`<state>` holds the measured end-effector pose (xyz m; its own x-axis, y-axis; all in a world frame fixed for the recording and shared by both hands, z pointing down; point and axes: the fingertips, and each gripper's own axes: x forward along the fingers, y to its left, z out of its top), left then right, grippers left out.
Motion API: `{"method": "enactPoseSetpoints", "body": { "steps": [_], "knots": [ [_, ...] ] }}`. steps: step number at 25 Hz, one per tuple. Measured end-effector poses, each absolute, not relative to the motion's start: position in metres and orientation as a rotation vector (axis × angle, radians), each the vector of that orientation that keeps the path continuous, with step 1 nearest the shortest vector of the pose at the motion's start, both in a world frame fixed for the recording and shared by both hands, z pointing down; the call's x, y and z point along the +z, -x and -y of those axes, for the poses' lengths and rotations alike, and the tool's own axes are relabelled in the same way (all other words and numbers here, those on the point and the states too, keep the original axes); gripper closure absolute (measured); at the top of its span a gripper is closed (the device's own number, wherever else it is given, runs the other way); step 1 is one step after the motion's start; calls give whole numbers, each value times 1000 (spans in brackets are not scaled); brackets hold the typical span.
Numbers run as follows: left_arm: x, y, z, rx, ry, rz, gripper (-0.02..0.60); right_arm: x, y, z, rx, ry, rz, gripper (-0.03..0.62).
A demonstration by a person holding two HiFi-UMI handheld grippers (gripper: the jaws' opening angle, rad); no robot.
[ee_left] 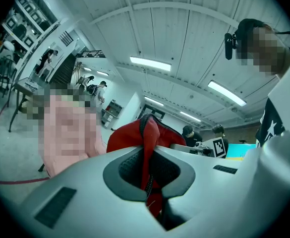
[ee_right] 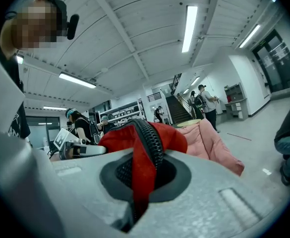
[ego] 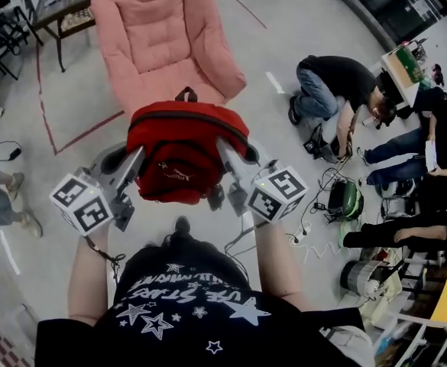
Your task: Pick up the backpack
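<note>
The red fabric backpack with a black top handle is suspended between the two grippers, clear of the grey floor. In the head view it lies just in front of the front edge of the pink cushioned armchair. The left gripper is clamped on the backpack's left edge. In the left gripper view its jaws are nearly together, pinching a fold of red fabric. The right gripper is clamped on the right edge. In the right gripper view its jaws are fully closed on red fabric beside the black zipper. Both grippers point roughly level. Several seated people occupy the floor at the right.
</note>
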<state>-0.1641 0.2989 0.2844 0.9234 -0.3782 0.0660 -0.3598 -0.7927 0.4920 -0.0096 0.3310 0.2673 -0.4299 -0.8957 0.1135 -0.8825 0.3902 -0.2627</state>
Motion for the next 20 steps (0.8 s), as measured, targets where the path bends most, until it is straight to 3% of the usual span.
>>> {"method": "enactPoseSetpoints", "body": {
  "steps": [20],
  "knots": [
    [273,288,-418,-64,-2615,387,561,264,137,-465,-500,1769,-2432,594]
  ]
}}
